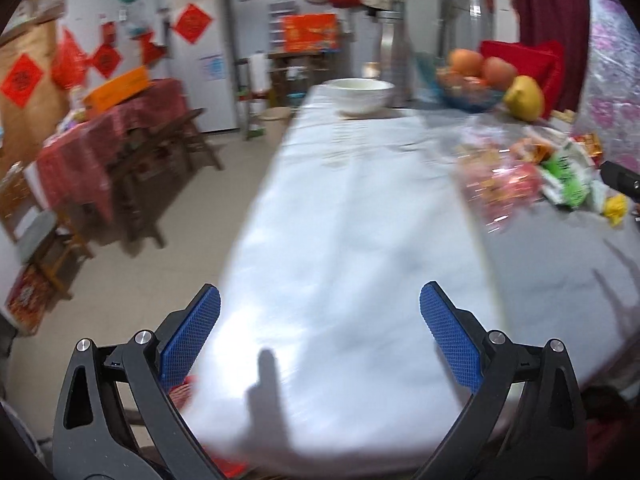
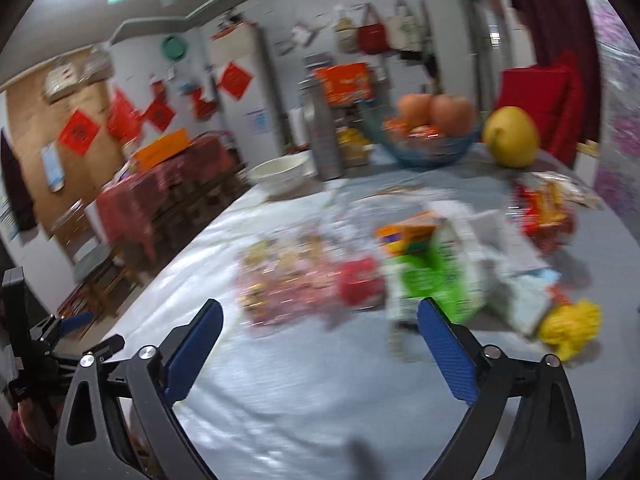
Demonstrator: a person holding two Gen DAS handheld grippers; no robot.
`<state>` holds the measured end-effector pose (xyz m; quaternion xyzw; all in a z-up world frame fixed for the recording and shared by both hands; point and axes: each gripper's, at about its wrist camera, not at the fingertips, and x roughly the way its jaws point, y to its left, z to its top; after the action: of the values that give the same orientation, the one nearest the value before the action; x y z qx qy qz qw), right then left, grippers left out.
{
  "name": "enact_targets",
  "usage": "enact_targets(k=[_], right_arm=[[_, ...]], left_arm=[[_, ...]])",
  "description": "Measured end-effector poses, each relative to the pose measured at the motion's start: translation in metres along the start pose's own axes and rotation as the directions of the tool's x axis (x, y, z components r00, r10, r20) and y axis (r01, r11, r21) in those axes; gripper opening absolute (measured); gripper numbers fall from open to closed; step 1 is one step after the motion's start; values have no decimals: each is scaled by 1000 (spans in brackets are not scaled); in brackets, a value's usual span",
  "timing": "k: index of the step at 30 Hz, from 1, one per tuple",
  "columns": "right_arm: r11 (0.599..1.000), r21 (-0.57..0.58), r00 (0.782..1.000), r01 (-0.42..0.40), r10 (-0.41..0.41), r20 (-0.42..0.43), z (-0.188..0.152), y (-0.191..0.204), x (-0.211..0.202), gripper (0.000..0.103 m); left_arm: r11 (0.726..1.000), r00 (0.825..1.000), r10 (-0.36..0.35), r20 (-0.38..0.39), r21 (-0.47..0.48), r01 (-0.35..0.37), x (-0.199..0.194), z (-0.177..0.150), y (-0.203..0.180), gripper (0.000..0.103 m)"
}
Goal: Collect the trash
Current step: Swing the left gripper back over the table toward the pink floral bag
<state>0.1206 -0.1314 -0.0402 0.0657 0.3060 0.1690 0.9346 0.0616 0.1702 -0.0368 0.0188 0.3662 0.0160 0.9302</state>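
Observation:
A heap of wrappers lies on the pale grey table cloth point(image 2: 304, 392): a clear bag of pink and yellow sweets point(image 2: 288, 284), a green and white packet point(image 2: 432, 280), a crumpled white wrapper point(image 2: 520, 296), a yellow scrap point(image 2: 572, 328) and a red and orange packet point(image 2: 548, 216). My right gripper point(image 2: 320, 320) stands open just short of the heap, nothing between its blue pads. My left gripper point(image 1: 320, 304) is open over bare cloth point(image 1: 340, 240); in its view the same heap point(image 1: 520, 176) lies far right. Both views are blurred.
A white bowl point(image 1: 360, 94), a blue glass bowl of fruit point(image 2: 432, 144) and a yellow pear point(image 2: 510, 136) stand at the table's far end beside a grey metal flask point(image 2: 326, 136). A red-clothed side table point(image 1: 108, 132) and wooden chairs stand left, across the tiled floor.

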Motion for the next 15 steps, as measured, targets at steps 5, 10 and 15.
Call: enact_targets(k=[5, 10, 15], right_arm=[[994, 27, 994, 107, -107, 0, -9, -45, 0, 97], [987, 66, 989, 149, -148, -19, -18, -83, 9, 97], [990, 111, 996, 91, -89, -24, -23, -99, 10, 97]], left_arm=[[996, 996, -81, -21, 40, 82, 26, 25, -55, 96], [988, 987, -142, -69, 58, 146, 58, 48, -98, 96], [983, 985, -168, -37, 65, 170, 69, 71, -129, 96]])
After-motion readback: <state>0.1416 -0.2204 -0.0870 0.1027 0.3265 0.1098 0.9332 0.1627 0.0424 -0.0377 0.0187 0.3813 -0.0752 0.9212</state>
